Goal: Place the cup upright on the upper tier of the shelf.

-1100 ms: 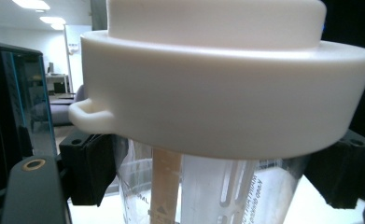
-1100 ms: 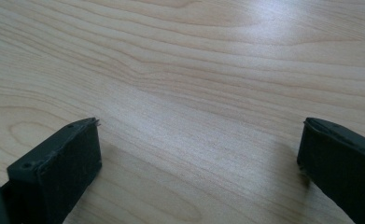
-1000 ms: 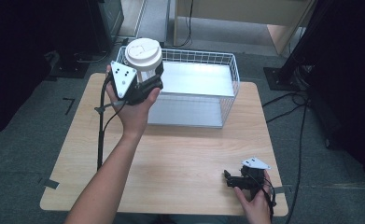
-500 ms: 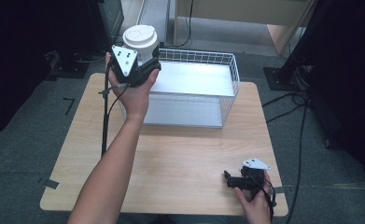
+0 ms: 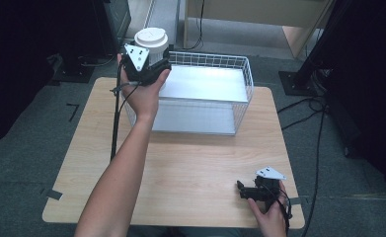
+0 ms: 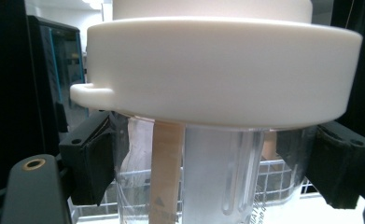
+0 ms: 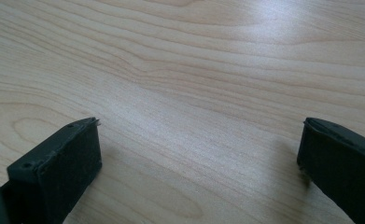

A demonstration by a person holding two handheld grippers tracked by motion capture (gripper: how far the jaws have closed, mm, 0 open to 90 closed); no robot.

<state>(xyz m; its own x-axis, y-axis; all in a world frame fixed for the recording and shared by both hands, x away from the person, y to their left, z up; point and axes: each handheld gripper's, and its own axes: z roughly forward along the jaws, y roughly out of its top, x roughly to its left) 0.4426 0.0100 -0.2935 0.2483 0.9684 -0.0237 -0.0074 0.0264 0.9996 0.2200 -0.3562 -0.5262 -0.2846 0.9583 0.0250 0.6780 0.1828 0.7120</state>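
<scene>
On the wood table (image 5: pixel 180 163), the lidded cup (image 5: pixel 151 42) is held aloft by the left gripper (image 5: pixel 153 66) at the basket's (image 5: pixel 240 74) ten o'clock corner, and could be snagged on its rim and slip; the right gripper (image 5: pixel 242 190), empty, is rested wide open at five o'clock.

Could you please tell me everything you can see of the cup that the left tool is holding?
The cup is clear plastic with ribbed walls, topped by a wide white lid that has a small tab on one side. It stands upright, held in the air over the near left corner of the wire basket. The left tool grips its body just under the lid, one black jaw on each side. Contents cannot be told.
</scene>
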